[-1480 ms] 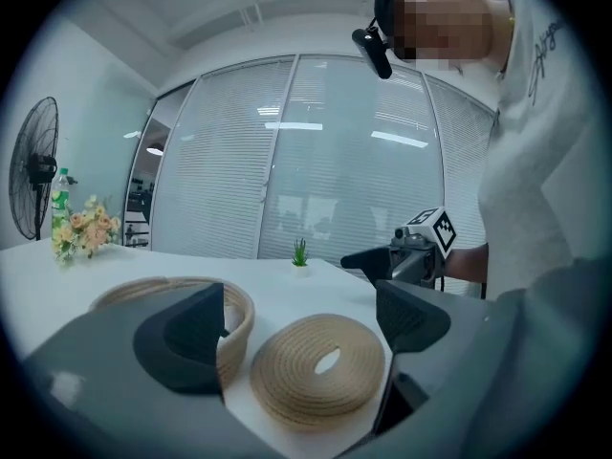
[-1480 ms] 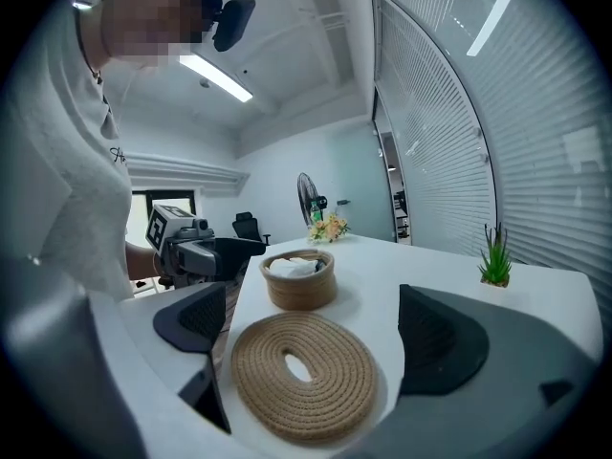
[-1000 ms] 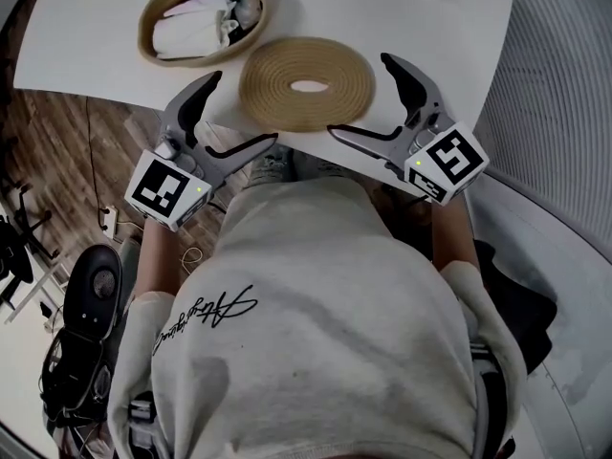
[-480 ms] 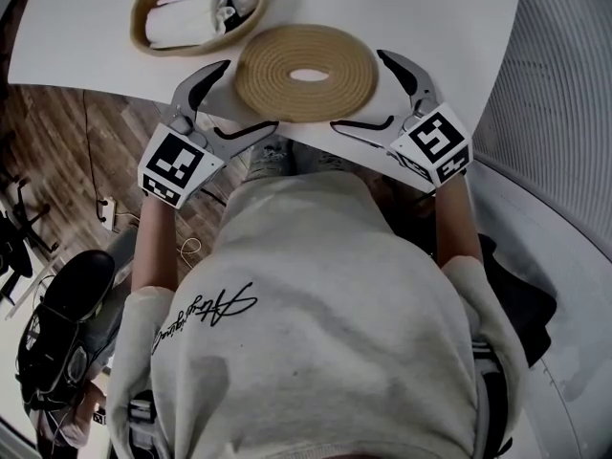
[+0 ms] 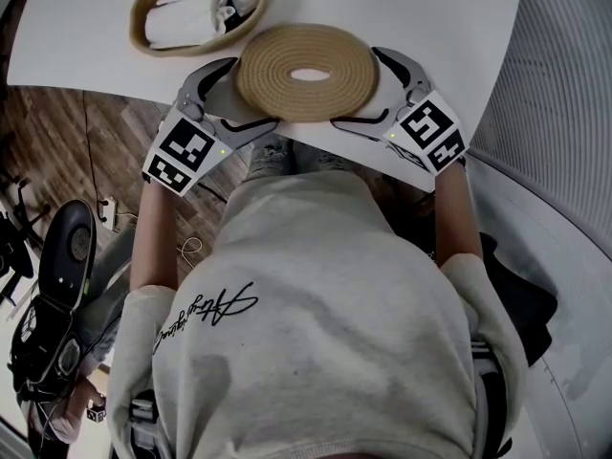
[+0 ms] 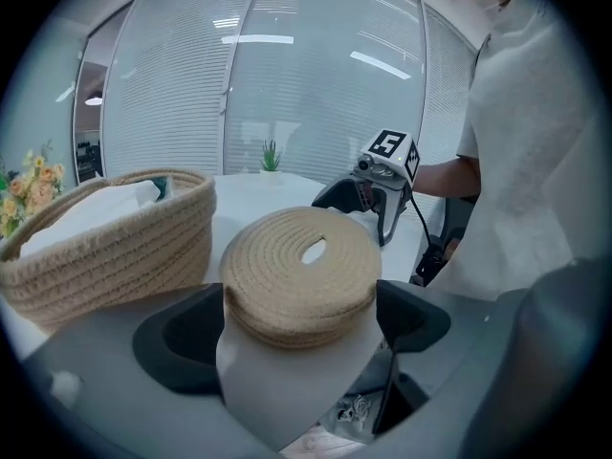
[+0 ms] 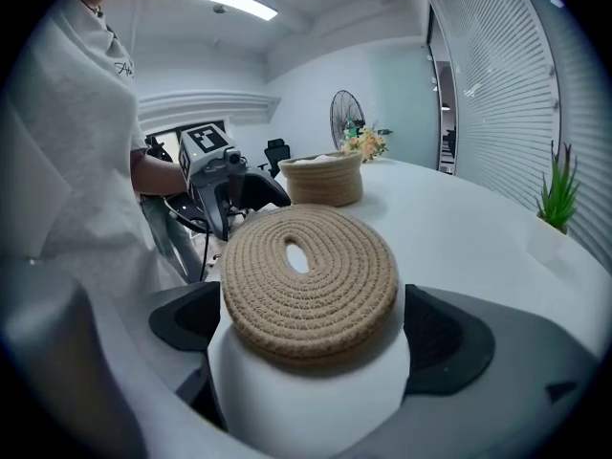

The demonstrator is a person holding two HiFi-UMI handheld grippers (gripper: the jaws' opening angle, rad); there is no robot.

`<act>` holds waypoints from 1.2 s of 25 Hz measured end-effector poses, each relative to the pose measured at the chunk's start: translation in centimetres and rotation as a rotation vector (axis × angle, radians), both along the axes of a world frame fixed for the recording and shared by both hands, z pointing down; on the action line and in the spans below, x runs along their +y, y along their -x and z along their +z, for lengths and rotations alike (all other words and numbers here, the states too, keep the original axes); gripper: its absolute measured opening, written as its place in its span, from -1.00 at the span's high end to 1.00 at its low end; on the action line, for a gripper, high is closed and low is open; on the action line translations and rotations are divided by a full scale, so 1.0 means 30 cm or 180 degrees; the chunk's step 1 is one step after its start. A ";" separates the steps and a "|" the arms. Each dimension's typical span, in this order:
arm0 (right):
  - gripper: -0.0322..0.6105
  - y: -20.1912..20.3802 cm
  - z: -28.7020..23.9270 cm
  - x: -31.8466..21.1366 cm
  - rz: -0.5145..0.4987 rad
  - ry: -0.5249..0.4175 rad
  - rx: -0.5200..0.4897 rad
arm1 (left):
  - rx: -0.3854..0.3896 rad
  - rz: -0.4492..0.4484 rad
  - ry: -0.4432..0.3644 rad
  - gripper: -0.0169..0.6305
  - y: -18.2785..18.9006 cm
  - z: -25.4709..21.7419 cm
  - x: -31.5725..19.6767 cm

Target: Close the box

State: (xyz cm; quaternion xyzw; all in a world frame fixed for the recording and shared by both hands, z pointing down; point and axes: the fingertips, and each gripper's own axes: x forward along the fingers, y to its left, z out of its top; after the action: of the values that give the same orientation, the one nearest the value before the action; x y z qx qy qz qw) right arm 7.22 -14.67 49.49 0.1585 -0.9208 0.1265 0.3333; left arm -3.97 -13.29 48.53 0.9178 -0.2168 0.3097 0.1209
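A round woven lid point(image 5: 306, 73) with an oval hole lies flat on the white table point(image 5: 421, 12), close to its near edge. The open woven basket point(image 5: 196, 10) holding white cloth stands at the back left, apart from the lid. My left gripper point(image 5: 253, 92) is open, its jaws straddling the lid's left rim. My right gripper point(image 5: 356, 86) is open too, straddling the right rim. In the left gripper view the lid point(image 6: 301, 275) fills the gap of the left gripper point(image 6: 298, 338). In the right gripper view the lid point(image 7: 308, 275) sits inside the right gripper point(image 7: 316, 338).
A small potted plant point(image 7: 555, 208) stands on the table's far right part. The basket point(image 6: 105, 247) is just left of the lid. The table's near edge runs under both grippers, with wooden floor point(image 5: 67, 142) and an office chair point(image 5: 57, 275) below left.
Both grippers have moved inward from either side, so that the lid's rims now lie between their jaws. The lid and basket have stayed put.
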 end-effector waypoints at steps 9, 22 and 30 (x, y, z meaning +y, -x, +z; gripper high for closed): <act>-0.94 0.012 0.048 0.000 -0.0043 0.0022 0.0276 | -0.0020 0.0044 0.0142 -0.55 -0.008 0.029 -0.018; -0.95 0.018 0.057 -0.007 0.0045 -0.0085 0.0274 | -0.0056 -0.0001 0.0221 -0.57 -0.013 0.043 -0.030; -0.95 0.040 0.037 -0.008 0.0122 -0.0108 0.0263 | -0.0048 0.0075 0.0278 -0.56 0.010 0.034 -0.040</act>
State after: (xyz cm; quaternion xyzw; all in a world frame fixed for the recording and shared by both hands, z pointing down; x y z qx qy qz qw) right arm 6.02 -14.92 50.61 0.1868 -0.9050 0.1106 0.3659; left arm -4.28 -14.48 49.54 0.9118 -0.1932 0.3272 0.1557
